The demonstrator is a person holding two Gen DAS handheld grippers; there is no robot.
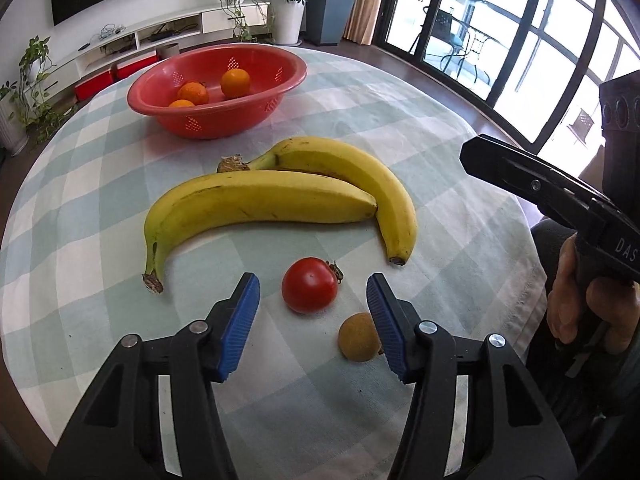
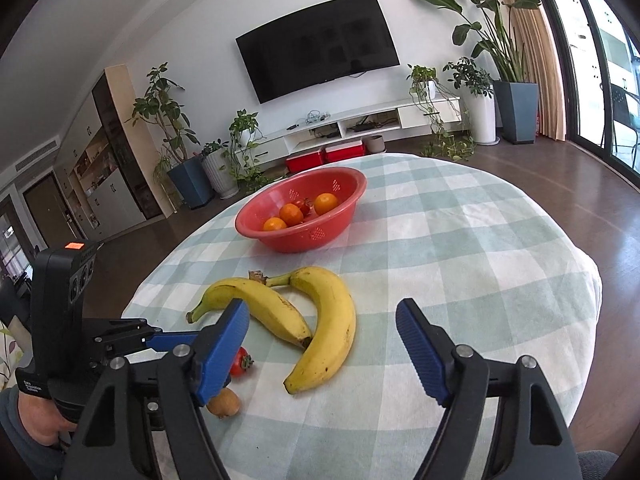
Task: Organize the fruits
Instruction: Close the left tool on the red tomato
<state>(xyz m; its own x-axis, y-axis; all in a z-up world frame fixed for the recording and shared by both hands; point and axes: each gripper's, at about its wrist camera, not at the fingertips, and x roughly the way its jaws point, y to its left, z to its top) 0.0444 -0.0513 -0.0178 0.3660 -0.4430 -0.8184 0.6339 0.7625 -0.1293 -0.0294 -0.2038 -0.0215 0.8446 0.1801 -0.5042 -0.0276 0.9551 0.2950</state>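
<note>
**Fruit laid out on the checked cloth, both grippers empty**

Fruit is spread over the table point(image 1: 100, 168), which is covered by a pale green and white checked cloth. A tomato point(image 1: 309, 285) lies between the blue pads of the left gripper point(image 1: 313, 290), untouched by either pad; the jaws are held apart. A small brown fruit point(image 1: 359, 337) is seen just beside the tomato, close to the right-hand pad. Two bananas point(image 1: 260, 200) are placed beyond, touching each other. Farther back, a red bowl point(image 1: 216, 120) is set, and three oranges point(image 1: 235, 83) are held in it. The right gripper point(image 2: 322, 316) is kept above the cloth near the bananas, its jaws apart and nothing between them.
</note>
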